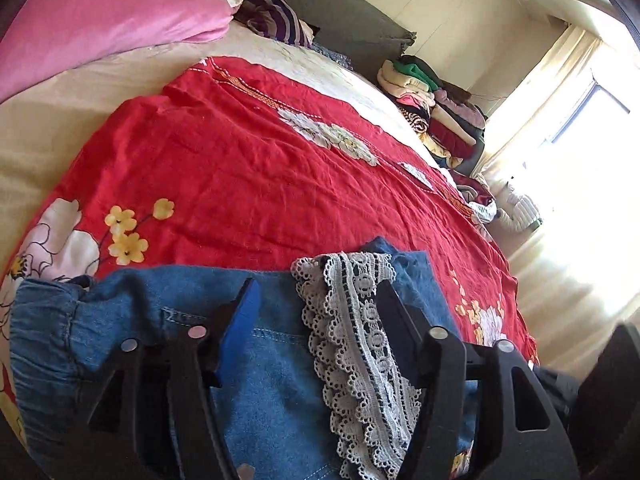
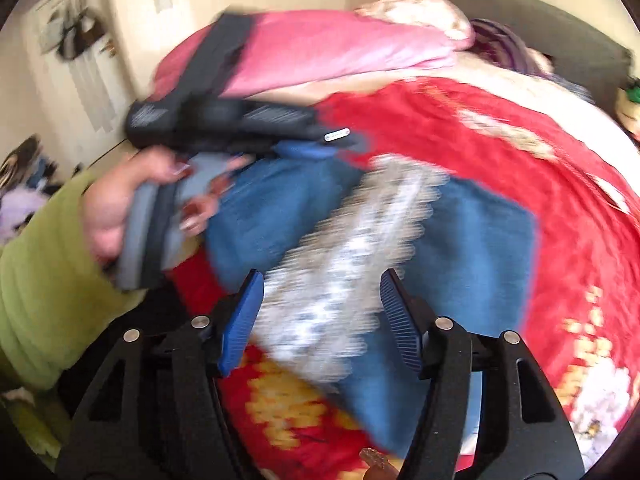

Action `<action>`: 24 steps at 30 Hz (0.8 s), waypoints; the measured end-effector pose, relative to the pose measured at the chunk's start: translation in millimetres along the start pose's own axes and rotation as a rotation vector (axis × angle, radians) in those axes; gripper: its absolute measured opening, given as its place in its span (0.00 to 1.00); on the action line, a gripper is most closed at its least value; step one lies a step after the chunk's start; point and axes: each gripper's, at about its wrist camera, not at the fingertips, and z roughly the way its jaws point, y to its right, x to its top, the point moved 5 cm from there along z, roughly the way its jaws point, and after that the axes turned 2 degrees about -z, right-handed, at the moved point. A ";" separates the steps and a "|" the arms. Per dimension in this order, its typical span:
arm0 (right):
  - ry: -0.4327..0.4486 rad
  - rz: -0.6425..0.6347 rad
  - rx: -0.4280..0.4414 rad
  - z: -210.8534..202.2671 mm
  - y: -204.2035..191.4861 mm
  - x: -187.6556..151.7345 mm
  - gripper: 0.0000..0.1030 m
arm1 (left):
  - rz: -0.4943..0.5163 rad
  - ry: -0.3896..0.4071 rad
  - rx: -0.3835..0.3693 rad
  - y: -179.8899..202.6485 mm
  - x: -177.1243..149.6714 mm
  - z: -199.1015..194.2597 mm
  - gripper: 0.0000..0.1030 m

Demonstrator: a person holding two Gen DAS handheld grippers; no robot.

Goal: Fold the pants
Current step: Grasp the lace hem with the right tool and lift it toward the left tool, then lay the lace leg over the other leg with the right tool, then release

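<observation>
Blue denim pants (image 1: 264, 360) with a white lace trim (image 1: 356, 344) lie folded on a red floral bedspread (image 1: 248, 168). My left gripper (image 1: 316, 292) is open just above the pants, its fingers either side of the denim and lace. In the blurred right wrist view the pants (image 2: 472, 232) and lace (image 2: 352, 272) lie ahead of my right gripper (image 2: 320, 280), which is open over the lace end. The left gripper (image 2: 336, 140) shows there, held by a hand in a green sleeve, at the pants' far left edge.
A pink duvet (image 1: 104, 24) and a striped pillow (image 1: 276, 16) lie at the bed's head. A pile of folded clothes (image 1: 436, 108) stands at the far right of the bed. A bright curtained window (image 1: 576, 128) is on the right.
</observation>
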 end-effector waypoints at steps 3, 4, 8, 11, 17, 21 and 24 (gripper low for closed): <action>0.022 0.103 -0.070 -5.5 47.9 5.6 0.52 | 0.012 -0.020 -0.011 4.6 -0.3 6.3 0.60; 0.023 0.146 -0.097 -5.3 67.4 7.0 0.52 | 0.010 -0.034 -0.013 5.6 -0.6 10.0 0.61; -0.011 0.268 -0.138 10.3 133.1 14.3 0.52 | -0.001 -0.080 -0.011 4.9 -2.4 21.9 0.61; -0.047 0.330 -0.112 25.6 161.5 12.4 0.52 | -0.016 -0.100 -0.006 3.3 -2.2 31.2 0.61; -0.102 0.450 -0.007 66.2 191.3 12.8 0.53 | -0.035 -0.134 -0.009 2.2 -0.2 52.4 0.71; -0.104 0.487 0.050 84.3 196.8 7.5 0.54 | -0.023 -0.155 -0.007 9.1 2.8 65.7 0.67; -0.072 0.500 0.111 83.6 196.4 8.4 0.30 | -0.023 -0.164 -0.023 15.6 2.7 70.6 0.32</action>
